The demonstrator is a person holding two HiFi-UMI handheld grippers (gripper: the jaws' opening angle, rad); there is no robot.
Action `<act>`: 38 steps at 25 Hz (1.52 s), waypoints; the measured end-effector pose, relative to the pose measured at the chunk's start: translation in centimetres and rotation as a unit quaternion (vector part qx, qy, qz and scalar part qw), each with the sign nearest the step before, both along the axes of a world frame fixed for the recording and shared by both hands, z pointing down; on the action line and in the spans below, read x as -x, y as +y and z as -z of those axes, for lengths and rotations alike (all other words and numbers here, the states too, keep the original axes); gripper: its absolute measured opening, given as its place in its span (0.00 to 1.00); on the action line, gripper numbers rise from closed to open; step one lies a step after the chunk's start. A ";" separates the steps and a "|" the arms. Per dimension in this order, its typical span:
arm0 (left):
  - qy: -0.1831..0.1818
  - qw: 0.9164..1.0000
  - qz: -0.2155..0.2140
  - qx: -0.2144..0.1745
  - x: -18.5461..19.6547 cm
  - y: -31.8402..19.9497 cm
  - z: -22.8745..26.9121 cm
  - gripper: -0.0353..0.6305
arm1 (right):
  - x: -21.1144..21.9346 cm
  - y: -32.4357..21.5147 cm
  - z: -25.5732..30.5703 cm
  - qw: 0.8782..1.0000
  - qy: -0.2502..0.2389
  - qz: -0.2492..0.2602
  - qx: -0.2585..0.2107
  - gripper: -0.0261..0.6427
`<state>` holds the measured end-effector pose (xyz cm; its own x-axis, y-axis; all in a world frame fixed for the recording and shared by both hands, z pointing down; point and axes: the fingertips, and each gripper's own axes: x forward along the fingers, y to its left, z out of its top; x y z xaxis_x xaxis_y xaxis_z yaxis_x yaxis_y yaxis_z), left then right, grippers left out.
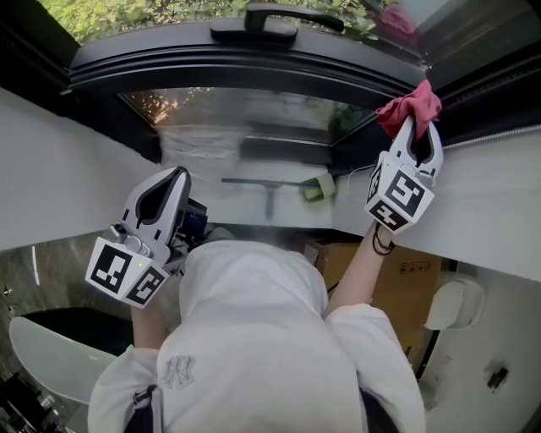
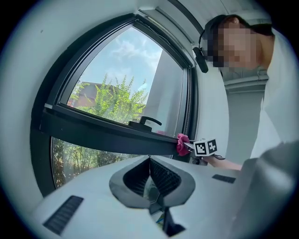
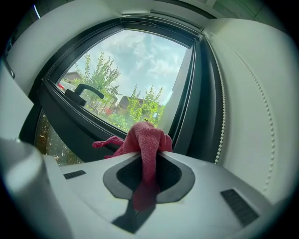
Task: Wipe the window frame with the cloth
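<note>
Cloth [image 1: 412,105], red, clamped in right tongs [image 1: 420,128], bunched just past the tips and pressed against the dark window frame [image 1: 211,63] at its right end. The left tongs [image 1: 175,176] are closed on nothing, well apart from frame. Window handle [image 1: 272,19] is left of cloth.

1. Two white plastic hand-held grippers with marker cubes: left hand-held gripper [image 1: 176,179], right hand-held gripper [image 1: 420,134].
2. One crumpled red cloth [image 1: 412,106].
3. One dark metal window frame [image 1: 169,66].
4. One black lever window handle [image 1: 279,15].
5. One grey T-shaped squeegee [image 1: 269,188].
6. One small green pad [image 1: 319,188].
7. One brown cardboard box [image 1: 407,279].
</note>
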<state>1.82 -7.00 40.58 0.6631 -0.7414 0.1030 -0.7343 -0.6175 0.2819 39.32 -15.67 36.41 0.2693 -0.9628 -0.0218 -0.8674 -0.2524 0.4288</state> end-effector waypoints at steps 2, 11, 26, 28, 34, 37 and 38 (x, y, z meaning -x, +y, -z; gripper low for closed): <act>0.001 1.000 -0.004 0.000 -0.2 0.0 0.0 0.07 | 0.4 -0.2 -0.1 1.000 -0.002 0.002 0.002 0.13; 0.011 1.000 -0.023 -0.001 -0.7 -0.5 0.2 0.07 | 1.3 -0.4 -0.1 1.000 0.003 0.002 0.015 0.13; 0.022 0.992 -0.121 0.005 -5.3 0.5 0.0 0.07 | 4.6 -0.9 0.0 1.000 0.005 0.014 0.021 0.13; 0.022 0.992 -0.124 0.004 -5.3 0.5 0.0 0.07 | 4.9 -1.0 0.0 1.000 0.005 0.013 0.021 0.13; 0.019 0.990 -0.137 0.012 -5.3 0.7 -0.4 0.07 | 5.2 -1.0 0.1 1.000 0.001 0.003 0.023 0.13; 0.021 0.989 -0.143 0.016 -5.3 0.6 -0.5 0.07 | 5.5 -1.0 0.0 1.000 0.001 0.002 0.023 0.13; 0.022 0.989 -0.144 0.016 -5.3 0.6 -0.5 0.07 | 5.7 -1.0 0.0 1.000 0.001 0.003 0.023 0.13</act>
